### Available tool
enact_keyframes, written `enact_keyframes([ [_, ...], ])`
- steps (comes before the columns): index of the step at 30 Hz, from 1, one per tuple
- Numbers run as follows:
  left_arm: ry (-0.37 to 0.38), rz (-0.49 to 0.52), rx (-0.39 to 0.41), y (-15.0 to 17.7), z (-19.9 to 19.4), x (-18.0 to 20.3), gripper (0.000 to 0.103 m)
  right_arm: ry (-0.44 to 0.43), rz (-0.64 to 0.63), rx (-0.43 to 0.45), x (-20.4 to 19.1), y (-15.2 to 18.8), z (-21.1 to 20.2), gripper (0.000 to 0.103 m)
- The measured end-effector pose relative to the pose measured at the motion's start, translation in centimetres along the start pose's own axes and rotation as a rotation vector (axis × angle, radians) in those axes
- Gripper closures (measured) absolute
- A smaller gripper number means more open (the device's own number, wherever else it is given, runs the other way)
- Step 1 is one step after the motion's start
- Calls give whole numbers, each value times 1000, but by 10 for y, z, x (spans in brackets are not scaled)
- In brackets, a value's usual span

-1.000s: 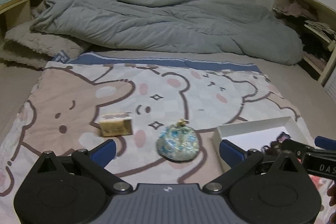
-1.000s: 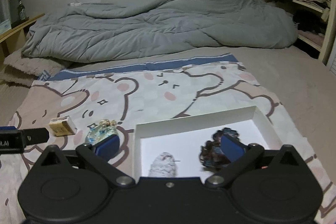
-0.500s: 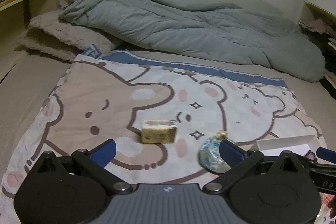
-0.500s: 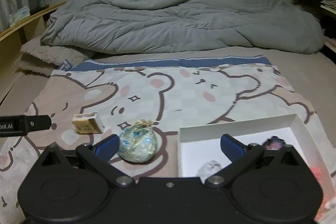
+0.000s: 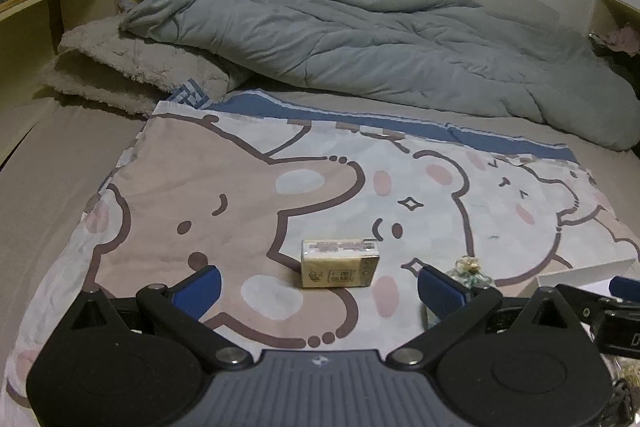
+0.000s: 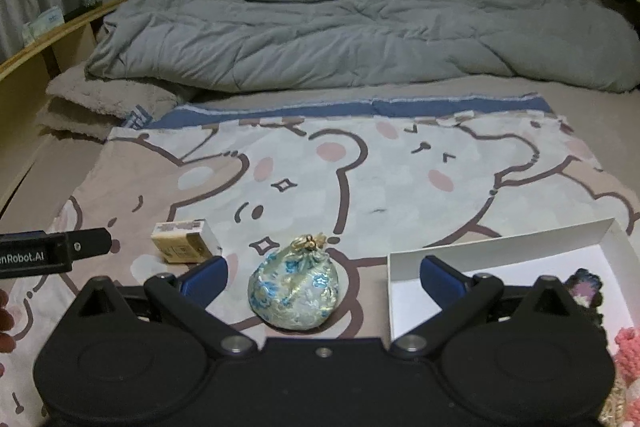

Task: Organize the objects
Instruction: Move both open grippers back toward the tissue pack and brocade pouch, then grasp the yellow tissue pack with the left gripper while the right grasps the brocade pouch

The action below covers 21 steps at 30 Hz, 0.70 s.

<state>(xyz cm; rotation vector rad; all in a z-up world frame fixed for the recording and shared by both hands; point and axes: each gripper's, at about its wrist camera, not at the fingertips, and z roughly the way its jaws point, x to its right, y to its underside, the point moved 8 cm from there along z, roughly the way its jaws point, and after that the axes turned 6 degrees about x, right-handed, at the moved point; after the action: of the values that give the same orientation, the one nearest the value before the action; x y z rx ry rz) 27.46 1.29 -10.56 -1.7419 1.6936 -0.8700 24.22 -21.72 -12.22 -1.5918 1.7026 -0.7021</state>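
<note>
- The left gripper [image 5: 318,285] hovered low over the bear-print sheet [image 5: 248,187] on the bed, its blue pads spread wide and empty, with the small yellow box [image 5: 339,263] lying flat on the sheet just ahead of the gap between them.
- Judged from that line-up, the step in hand was a reach for the box; the next move would call for easing forward and down until the pads flank its short ends, then closing on it.
- The right gripper [image 6: 323,277] was likewise released and held nothing, and the blue-and-gold brocade pouch [image 6: 294,293], knotted at the top, sat on the sheet between its pads.
- Near the bed's right edge stood the white tray [image 6: 500,247], open, with a dark crocheted piece [image 6: 586,287] inside against its right wall; the tray looked the likely place for both loose things.
- Box and pouch lay close together but apart, so the two grippers would work shoulder to shoulder and could knock each other.
- A rumpled grey duvet [image 6: 340,35] filled the head of the bed, well clear of the work; a pink knitted thing [image 6: 628,351] showed at the far right.
</note>
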Motion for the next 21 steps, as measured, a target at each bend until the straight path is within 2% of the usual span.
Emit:
enact_keyframes([
  [10,-9,-99,-29,4,51,-3,0,-58,43,-96,-15,9,52,0],
  [21,-10,-99,-42,5,101,10,0,-75,48,-189,-22,25,99,0],
])
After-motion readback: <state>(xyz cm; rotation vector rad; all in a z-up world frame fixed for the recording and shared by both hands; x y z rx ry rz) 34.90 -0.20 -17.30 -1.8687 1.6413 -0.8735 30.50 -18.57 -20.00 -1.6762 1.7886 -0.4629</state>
